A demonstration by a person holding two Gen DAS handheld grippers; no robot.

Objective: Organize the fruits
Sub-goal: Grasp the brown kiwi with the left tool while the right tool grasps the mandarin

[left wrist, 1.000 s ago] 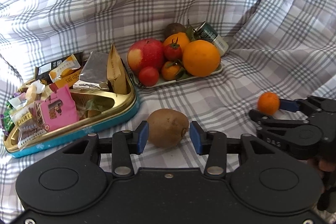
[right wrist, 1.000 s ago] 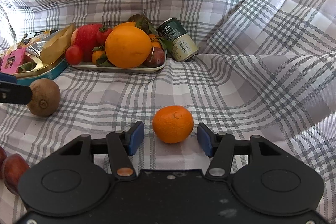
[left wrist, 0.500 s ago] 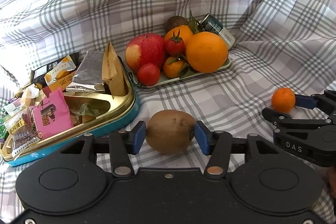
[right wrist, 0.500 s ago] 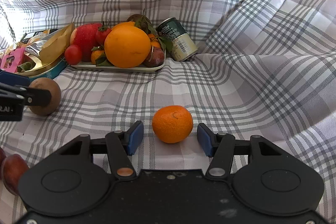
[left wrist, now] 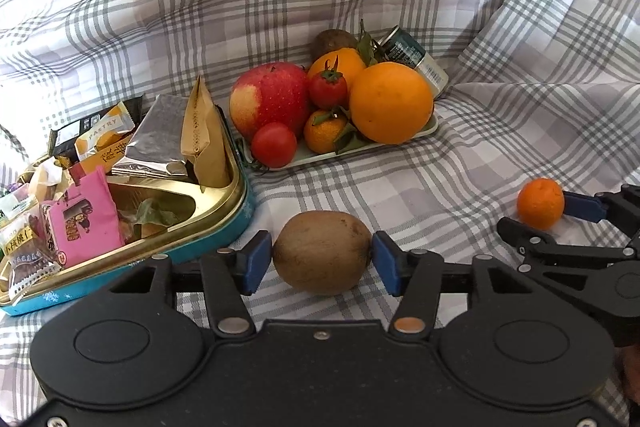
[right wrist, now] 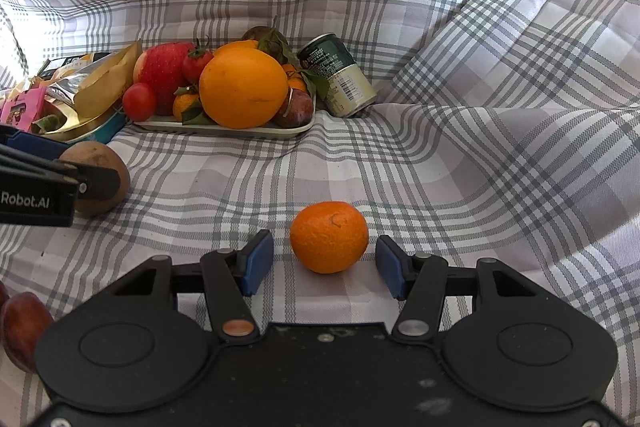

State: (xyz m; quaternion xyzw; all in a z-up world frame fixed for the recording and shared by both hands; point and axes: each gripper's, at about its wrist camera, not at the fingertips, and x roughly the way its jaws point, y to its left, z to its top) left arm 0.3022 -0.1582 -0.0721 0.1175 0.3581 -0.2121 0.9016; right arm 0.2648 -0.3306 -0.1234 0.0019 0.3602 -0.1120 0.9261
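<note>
My left gripper (left wrist: pixel 322 263) is shut on a brown kiwi (left wrist: pixel 322 251), both blue pads touching it, low over the checked cloth. The kiwi also shows in the right wrist view (right wrist: pixel 104 179) at the left. My right gripper (right wrist: pixel 325 263) is open around a small mandarin (right wrist: pixel 329 237) that lies on the cloth, with gaps on both sides. The mandarin also shows in the left wrist view (left wrist: pixel 540 203). A pale tray (left wrist: pixel 400 139) at the back holds an apple (left wrist: pixel 270 103), a big orange (left wrist: pixel 390 103), tomatoes and small mandarins.
A gold and blue tin (left wrist: pixel 172 239) full of snack packets sits left of the tray. A green drink can (right wrist: pixel 338 81) lies to the right of the tray. Dark red plums (right wrist: pixel 22 327) lie at the lower left of the right wrist view. The cloth rises in folds behind and right.
My left gripper closed onto the kiwi and moved forward with it toward the tray. My right gripper stayed open around the mandarin.
</note>
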